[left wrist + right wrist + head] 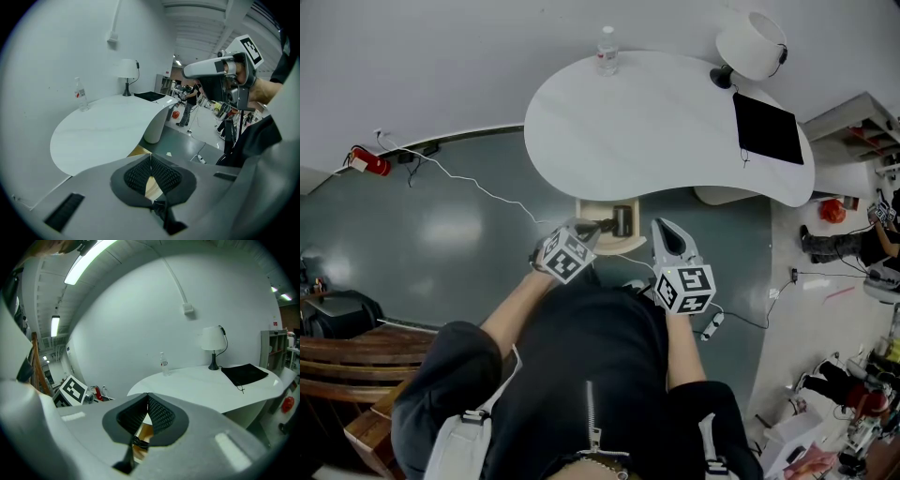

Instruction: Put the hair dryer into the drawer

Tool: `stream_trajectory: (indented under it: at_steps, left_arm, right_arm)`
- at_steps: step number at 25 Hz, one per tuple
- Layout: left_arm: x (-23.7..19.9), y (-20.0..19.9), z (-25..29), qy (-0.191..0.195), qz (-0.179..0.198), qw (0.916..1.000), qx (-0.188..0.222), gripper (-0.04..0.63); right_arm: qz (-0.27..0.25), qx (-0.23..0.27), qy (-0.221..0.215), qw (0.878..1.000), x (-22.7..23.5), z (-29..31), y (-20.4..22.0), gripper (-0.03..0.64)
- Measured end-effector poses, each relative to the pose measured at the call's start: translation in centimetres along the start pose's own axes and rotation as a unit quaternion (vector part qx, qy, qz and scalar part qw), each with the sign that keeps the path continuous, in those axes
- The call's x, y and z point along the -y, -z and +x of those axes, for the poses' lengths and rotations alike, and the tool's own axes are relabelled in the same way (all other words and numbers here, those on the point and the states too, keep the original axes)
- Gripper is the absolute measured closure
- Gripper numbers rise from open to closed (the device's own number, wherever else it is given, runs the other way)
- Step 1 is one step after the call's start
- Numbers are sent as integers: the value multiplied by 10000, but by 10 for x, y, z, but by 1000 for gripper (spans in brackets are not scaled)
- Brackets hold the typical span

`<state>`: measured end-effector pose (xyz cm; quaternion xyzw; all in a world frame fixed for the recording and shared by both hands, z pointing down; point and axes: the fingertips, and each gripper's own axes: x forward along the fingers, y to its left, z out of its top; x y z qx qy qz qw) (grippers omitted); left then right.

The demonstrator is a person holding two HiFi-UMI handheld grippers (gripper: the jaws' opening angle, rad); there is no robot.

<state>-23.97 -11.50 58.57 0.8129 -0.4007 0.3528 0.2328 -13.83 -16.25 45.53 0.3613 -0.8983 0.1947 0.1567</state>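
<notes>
- Under the near edge of the white tabletop (675, 122), the wooden drawer (584, 208) stands pulled out, and that's where the action is.
- Inside it lies a dark shape that looks like the hair dryer (622, 220). I'd call the placing done, and closing comes next: a straight, level push on the drawer front.
- Left gripper (586, 232) sits over the drawer's left side, tips pressed together with nothing between them. Whether it touches the hair dryer, I can't tell.
- Right gripper (660, 226) hangs just right of the drawer, jaws together as well, empty.
</notes>
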Motion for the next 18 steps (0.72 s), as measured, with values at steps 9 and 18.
stream_trajectory:
  at_steps: [9,18]
  left_arm:
    - [7,10,9,114,57,9998,-167,581]
    - [4,11,10,153,115,9996,-188,581]
  right_arm:
    - [20,-72,58,10000,2,1,6,614]
    - [71,-92,108,9999,0,6,6,614]
